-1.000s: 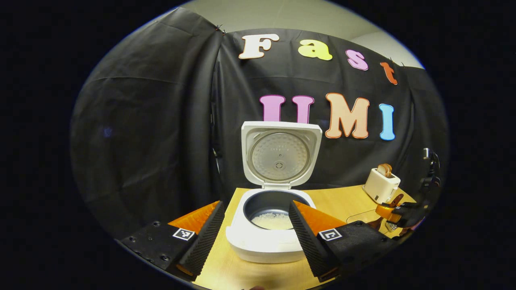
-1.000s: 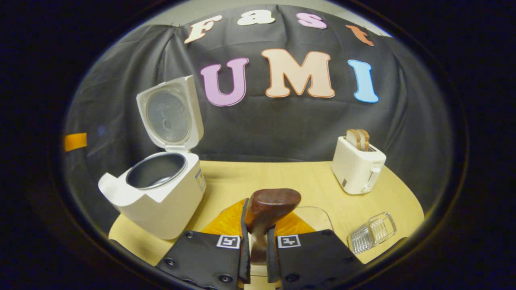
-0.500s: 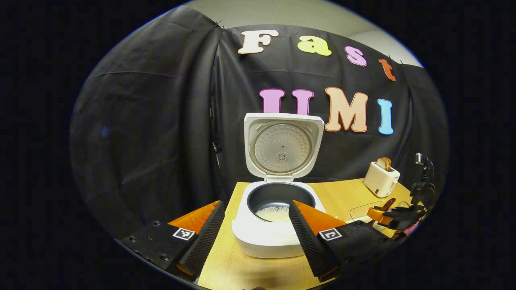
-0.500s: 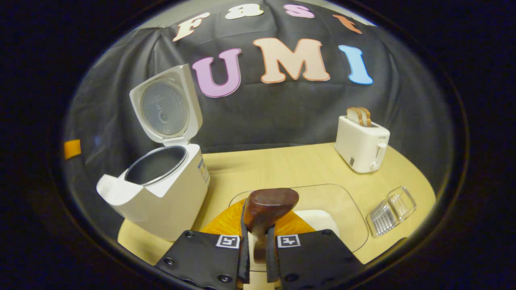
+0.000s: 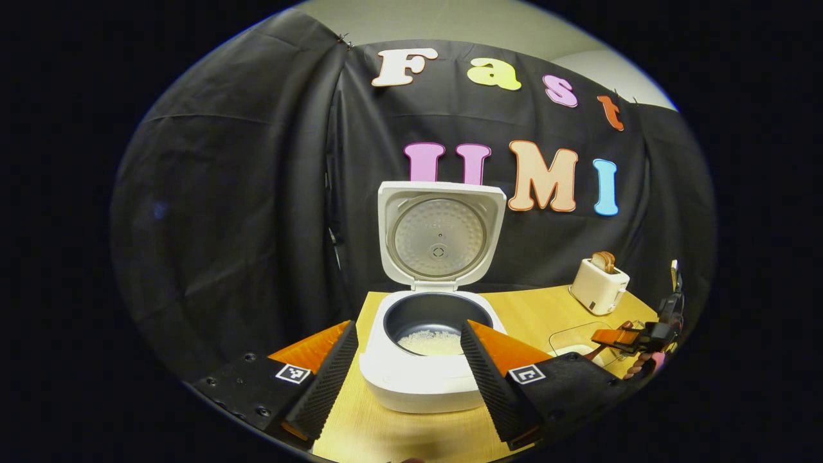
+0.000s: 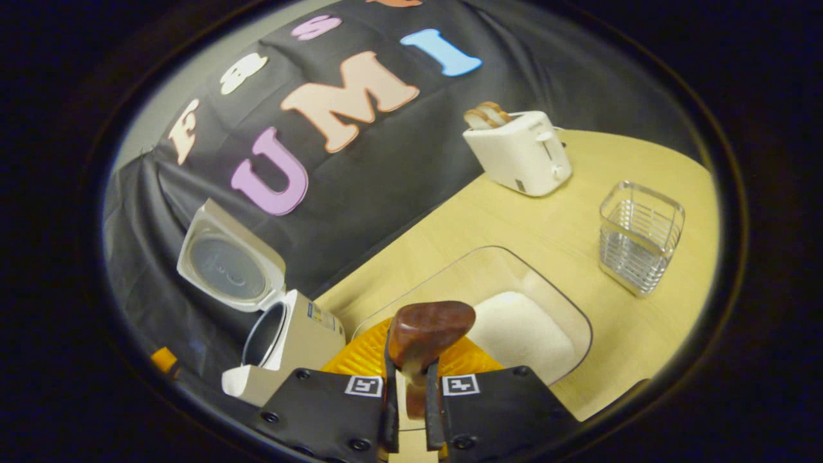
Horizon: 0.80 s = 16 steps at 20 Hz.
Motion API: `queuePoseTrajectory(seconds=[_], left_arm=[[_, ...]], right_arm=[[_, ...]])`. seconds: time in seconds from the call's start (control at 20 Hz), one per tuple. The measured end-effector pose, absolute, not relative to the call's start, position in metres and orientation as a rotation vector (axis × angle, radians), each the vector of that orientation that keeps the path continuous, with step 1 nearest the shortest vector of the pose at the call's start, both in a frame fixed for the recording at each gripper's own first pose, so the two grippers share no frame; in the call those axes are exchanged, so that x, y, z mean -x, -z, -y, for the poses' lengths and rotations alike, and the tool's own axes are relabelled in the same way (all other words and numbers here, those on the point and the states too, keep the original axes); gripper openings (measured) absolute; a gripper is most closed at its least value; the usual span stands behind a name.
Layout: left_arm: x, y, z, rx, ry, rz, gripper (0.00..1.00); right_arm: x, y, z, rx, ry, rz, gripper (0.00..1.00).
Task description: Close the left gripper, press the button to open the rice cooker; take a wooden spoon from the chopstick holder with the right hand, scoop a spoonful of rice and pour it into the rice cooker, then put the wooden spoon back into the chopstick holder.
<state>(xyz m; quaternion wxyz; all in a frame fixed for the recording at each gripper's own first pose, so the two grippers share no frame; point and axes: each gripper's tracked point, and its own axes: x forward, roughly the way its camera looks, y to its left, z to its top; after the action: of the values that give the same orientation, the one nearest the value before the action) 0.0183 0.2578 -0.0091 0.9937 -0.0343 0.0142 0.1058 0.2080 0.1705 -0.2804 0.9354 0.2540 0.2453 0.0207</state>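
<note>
Right gripper (image 6: pixel 408 386), clamped on the wooden spoon (image 6: pixel 424 331), has tilted over the rice tray (image 6: pixel 514 270), seemingly toward the chopstick holder (image 6: pixel 640 235); left gripper (image 5: pixel 405 373) gapes

In your right gripper view, the rice cooker (image 6: pixel 283 334) sits lower left on the table (image 6: pixel 617 321), the toaster (image 6: pixel 521 151) upper right, the chopstick holder (image 6: pixel 638 236) far right, the rice dish (image 6: pixel 514 315) at centre.
</note>
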Motion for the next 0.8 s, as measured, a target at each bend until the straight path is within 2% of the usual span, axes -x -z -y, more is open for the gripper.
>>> queuePoseTrajectory(seconds=[0.1,0.15,0.35,0.45,0.55,0.75,0.8], left_arm=[[-0.022,0.007,-0.252,0.064,-0.193,-0.025,0.95],[-0.023,0.005,-0.250,0.059,-0.185,-0.024,0.95],[-0.030,0.002,-0.237,0.052,-0.143,-0.022,0.95],[-0.033,0.002,-0.233,0.049,-0.129,-0.025,0.95],[-0.036,0.000,-0.230,0.045,-0.117,-0.022,0.95],[-0.037,-0.002,-0.224,0.046,-0.097,-0.019,0.95],[-0.038,-0.001,-0.224,0.049,-0.094,-0.019,0.95]], right_arm=[[-0.207,0.281,-0.158,-0.594,-0.016,-0.494,0.18],[-0.206,0.281,-0.153,-0.622,-0.009,-0.490,0.21],[-0.205,0.276,-0.143,-0.782,0.000,-0.469,0.19],[-0.206,0.271,-0.140,-0.859,0.007,-0.453,0.21],[-0.207,0.260,-0.139,-0.910,0.007,-0.431,0.18],[-0.209,0.231,-0.142,-0.972,-0.017,-0.387,0.21],[-0.209,0.224,-0.145,-0.974,-0.020,-0.382,0.18]])
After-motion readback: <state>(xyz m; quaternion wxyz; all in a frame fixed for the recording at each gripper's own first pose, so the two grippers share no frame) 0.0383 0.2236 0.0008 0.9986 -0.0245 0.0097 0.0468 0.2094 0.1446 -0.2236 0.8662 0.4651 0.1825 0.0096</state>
